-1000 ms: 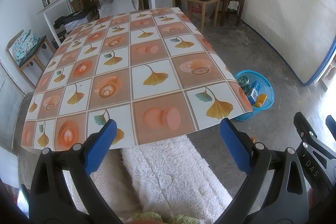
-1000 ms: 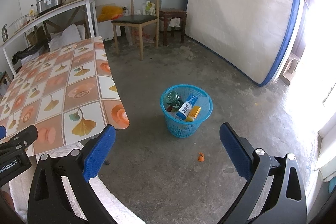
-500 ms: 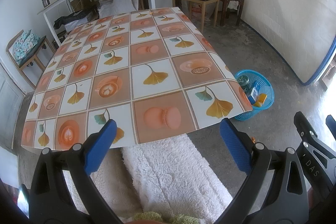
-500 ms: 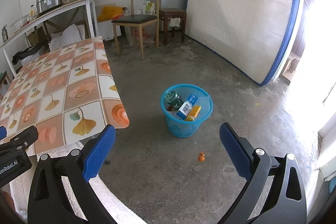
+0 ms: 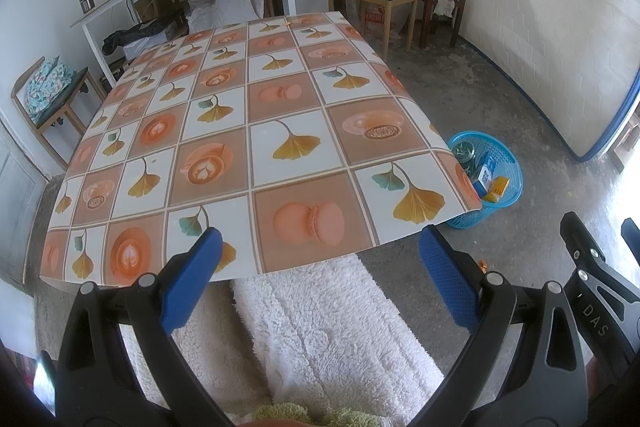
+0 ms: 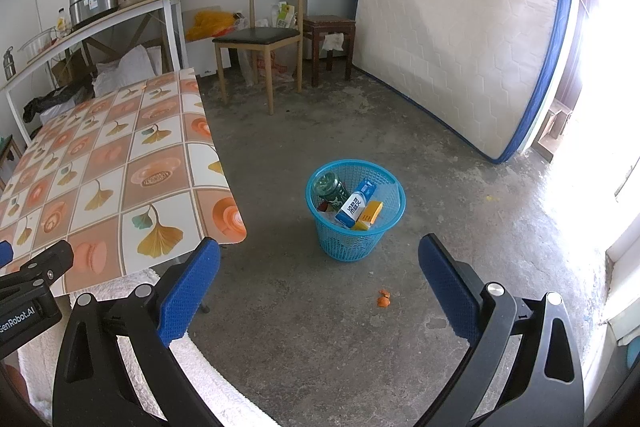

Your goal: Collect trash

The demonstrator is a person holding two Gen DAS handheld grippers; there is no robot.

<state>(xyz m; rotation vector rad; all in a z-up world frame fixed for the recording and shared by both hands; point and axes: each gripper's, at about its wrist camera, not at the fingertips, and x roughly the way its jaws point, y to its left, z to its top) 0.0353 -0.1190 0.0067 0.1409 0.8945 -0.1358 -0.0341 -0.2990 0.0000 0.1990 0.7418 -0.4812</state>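
- While the blue mesh basket (image 6: 356,215) on the concrete floor already holds a green can, a blue-white carton and a yellow box, one small orange scrap (image 6: 384,299) lies on the floor just in front of it.
- That scrap looks light, thin and probably soft; pinching it across its middle seems best.
- Right gripper (image 6: 319,277) hangs above the scrap, jaws spread wide, empty.
- Left gripper (image 5: 318,277), equally spread and empty, faces the worktop (image 5: 248,131) left of the basket.
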